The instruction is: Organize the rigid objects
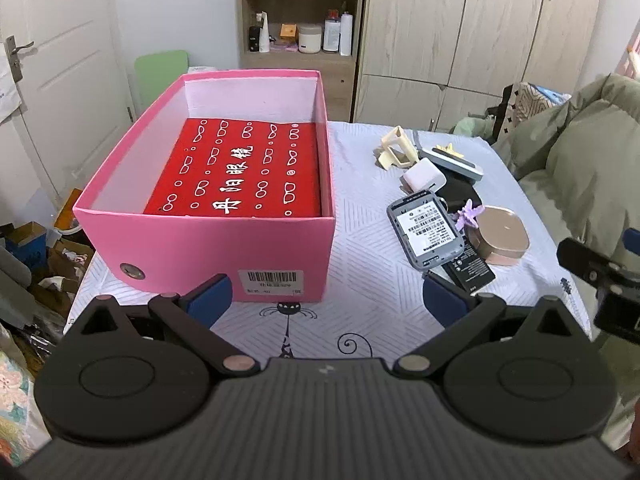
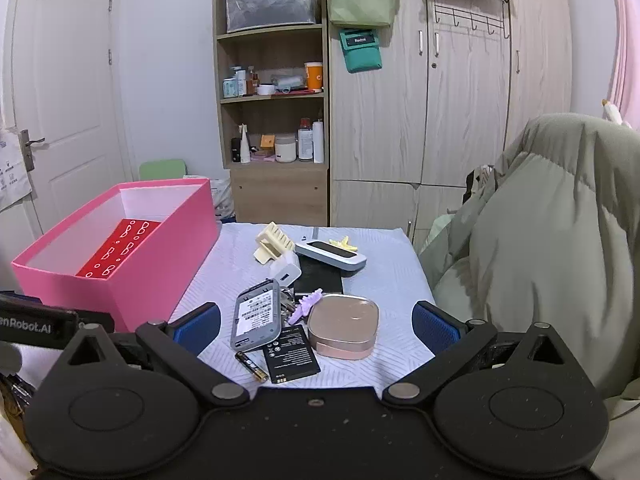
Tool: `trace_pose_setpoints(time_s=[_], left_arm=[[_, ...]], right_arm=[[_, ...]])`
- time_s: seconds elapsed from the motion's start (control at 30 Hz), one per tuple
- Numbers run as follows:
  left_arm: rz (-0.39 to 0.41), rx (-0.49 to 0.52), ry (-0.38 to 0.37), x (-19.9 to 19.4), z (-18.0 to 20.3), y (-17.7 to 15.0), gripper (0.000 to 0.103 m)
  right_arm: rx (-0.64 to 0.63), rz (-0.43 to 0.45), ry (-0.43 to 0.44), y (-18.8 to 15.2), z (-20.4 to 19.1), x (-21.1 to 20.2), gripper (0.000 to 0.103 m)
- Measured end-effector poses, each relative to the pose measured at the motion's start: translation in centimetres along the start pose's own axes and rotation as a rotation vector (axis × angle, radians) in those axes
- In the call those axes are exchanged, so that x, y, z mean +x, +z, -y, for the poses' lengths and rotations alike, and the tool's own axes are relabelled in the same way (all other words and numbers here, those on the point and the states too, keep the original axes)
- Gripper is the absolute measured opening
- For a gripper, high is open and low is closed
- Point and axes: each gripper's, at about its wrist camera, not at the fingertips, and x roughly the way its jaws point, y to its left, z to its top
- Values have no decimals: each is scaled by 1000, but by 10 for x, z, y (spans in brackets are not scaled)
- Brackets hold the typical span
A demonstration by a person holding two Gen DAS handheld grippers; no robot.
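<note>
Along the table's [image 2: 400, 264] right edge, small items [image 2: 304, 312] lie unsorted; the pink box [image 1: 208, 252] at the left edge holds only a red case [image 1: 240, 172]. Left gripper [image 1: 326, 300] and right gripper [image 2: 316, 326] are wide, empty.

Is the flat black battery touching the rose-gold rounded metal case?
Touching. The right wrist view shows the black battery lying against the rose-gold case's near-left base with no cloth visible between them.
</note>
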Motion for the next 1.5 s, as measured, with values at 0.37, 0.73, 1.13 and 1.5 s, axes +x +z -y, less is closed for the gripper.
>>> trace_pose_setpoints(time_s=[0.37, 0.73, 1.13, 1.5], left_arm=[[-15, -11, 4, 2, -4, 1, 103], [-8, -16, 3, 0, -4, 0, 103], [45, -32, 7, -5, -6, -1, 103], [111, -15, 60, 1, -12, -7, 103]], right_arm=[[-4, -24, 17, -1, -1, 1, 103], [-38, -6, -2, -3, -5, -3, 103], [-41, 8, -20, -6, -4, -5, 103], [-37, 5, -29, -9, -1, -1, 103]])
